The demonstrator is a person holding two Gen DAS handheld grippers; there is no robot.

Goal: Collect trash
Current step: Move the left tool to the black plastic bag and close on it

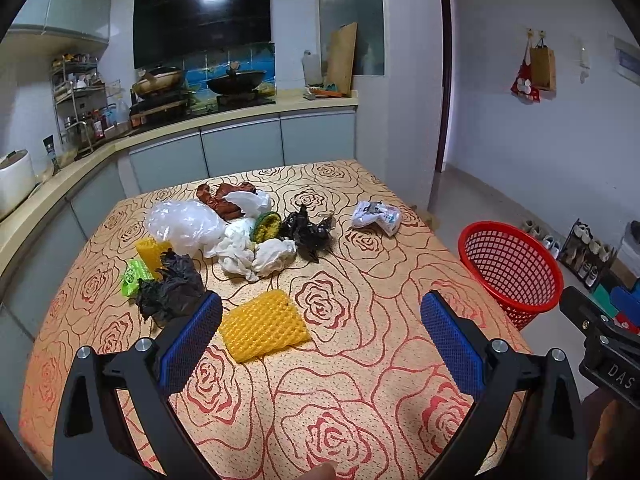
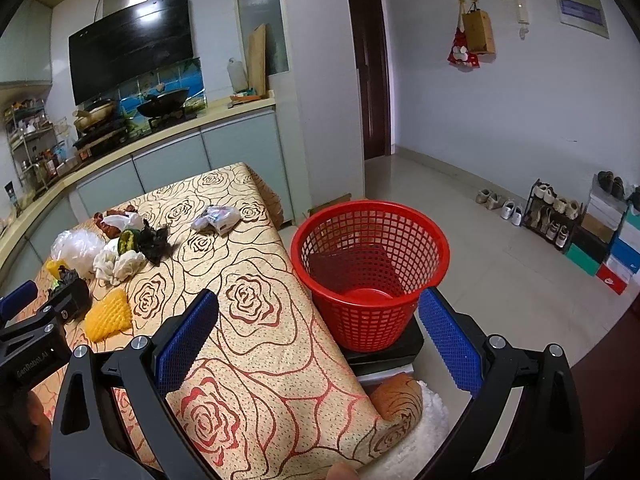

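Observation:
Trash lies scattered on a rose-patterned tablecloth [image 1: 352, 360]. Nearest is a yellow foam net [image 1: 264, 326], just beyond my left gripper [image 1: 320, 340], which is open and empty above the cloth. Farther back are a crumpled black bag [image 1: 172, 288], a clear plastic bag [image 1: 184, 226], white tissues [image 1: 256, 254], another black bag [image 1: 306, 232] and a white wrapper [image 1: 378, 216]. A red mesh basket [image 2: 370, 268] stands beside the table's right edge. My right gripper [image 2: 320, 340] is open and empty, hovering over the table corner near the basket.
A kitchen counter [image 1: 192, 124] with a stove and pans runs behind the table. A black box [image 2: 384, 350] supports the basket. Shoe rack and boxes [image 2: 600, 236] line the right wall. A dark door [image 2: 368, 64] stands beyond open tiled floor.

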